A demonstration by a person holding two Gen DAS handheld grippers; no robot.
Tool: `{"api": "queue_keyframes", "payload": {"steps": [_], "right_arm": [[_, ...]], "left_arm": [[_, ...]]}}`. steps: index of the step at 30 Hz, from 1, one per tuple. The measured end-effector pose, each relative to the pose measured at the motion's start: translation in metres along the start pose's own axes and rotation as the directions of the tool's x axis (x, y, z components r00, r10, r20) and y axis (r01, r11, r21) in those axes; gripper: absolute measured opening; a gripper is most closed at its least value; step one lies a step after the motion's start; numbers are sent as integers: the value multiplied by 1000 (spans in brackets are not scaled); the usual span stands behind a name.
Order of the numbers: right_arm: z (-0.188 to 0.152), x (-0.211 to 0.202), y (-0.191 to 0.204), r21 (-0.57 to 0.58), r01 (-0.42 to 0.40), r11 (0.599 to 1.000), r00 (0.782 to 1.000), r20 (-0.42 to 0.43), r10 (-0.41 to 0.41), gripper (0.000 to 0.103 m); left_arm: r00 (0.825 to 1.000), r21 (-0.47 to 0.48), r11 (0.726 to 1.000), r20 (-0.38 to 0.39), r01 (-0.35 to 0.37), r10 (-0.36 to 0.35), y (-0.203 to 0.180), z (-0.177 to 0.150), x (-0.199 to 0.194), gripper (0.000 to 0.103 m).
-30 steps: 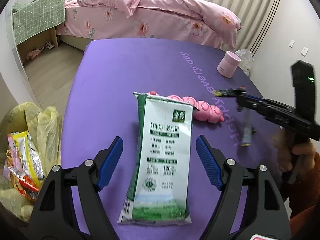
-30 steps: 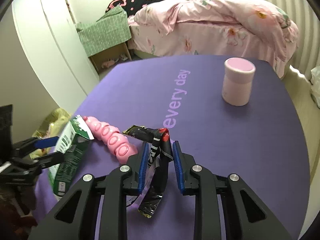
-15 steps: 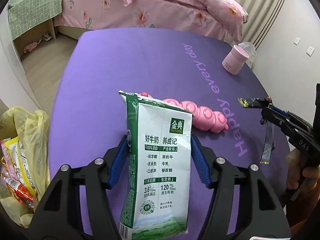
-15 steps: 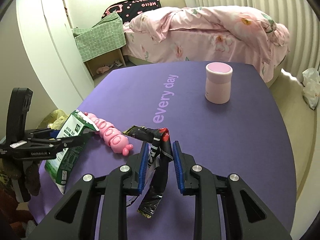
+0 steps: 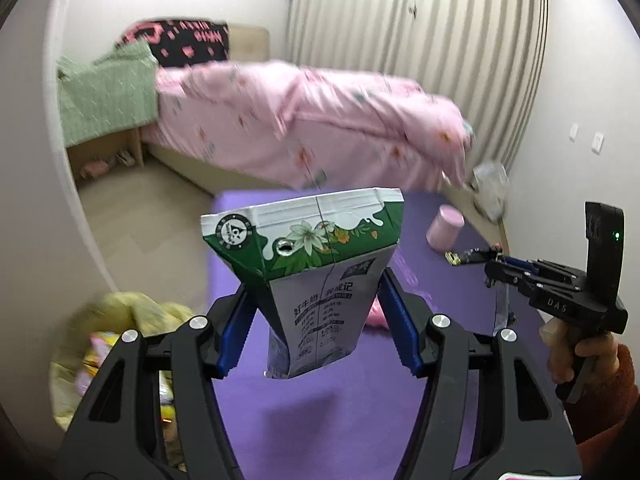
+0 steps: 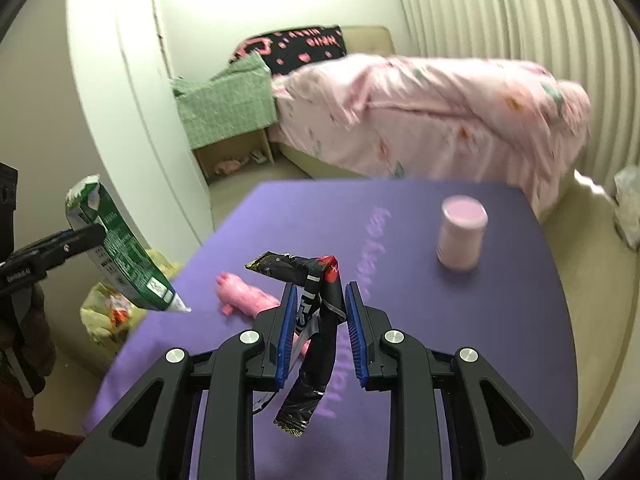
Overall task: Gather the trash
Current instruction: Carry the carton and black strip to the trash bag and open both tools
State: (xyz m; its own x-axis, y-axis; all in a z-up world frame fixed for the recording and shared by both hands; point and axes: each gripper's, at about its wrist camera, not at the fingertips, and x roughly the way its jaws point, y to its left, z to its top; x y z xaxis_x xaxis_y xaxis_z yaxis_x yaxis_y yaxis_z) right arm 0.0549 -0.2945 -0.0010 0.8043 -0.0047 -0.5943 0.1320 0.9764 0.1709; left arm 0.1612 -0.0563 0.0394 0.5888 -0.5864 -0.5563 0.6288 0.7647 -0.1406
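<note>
My left gripper is clamped on the green-and-white milk carton, lifted clear of the purple table; its jaws have just been closing on it. My right gripper pinches the crumpled black wrapper, also off the table. Only the left view shows my right hand on its handle. Only the right view shows the carton's slanted side, hanging over the yellow trash bag, and the pink toy lying plainly on the table, well apart from the pink cup.
</note>
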Motion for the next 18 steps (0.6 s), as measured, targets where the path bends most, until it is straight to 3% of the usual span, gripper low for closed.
{"api": "queue_keyframes", "payload": {"steps": [4, 9, 13, 18], "right_arm": [[20, -5, 25, -32, -42, 999, 998, 36, 43, 24], [39, -5, 65, -97, -89, 991, 993, 74, 96, 24], [45, 5, 97, -146, -126, 981, 989, 58, 135, 24], [43, 23, 126, -196, -150, 969, 988, 16, 156, 24]], "left_arm": [[994, -12, 997, 72, -80, 81, 23, 9, -34, 57], [968, -81, 974, 119, -213, 222, 71, 7, -73, 57], [941, -186, 937, 112, -297, 321, 123, -7, -96, 57], [928, -277, 896, 42, -346, 371, 170, -38, -95, 57]]}}
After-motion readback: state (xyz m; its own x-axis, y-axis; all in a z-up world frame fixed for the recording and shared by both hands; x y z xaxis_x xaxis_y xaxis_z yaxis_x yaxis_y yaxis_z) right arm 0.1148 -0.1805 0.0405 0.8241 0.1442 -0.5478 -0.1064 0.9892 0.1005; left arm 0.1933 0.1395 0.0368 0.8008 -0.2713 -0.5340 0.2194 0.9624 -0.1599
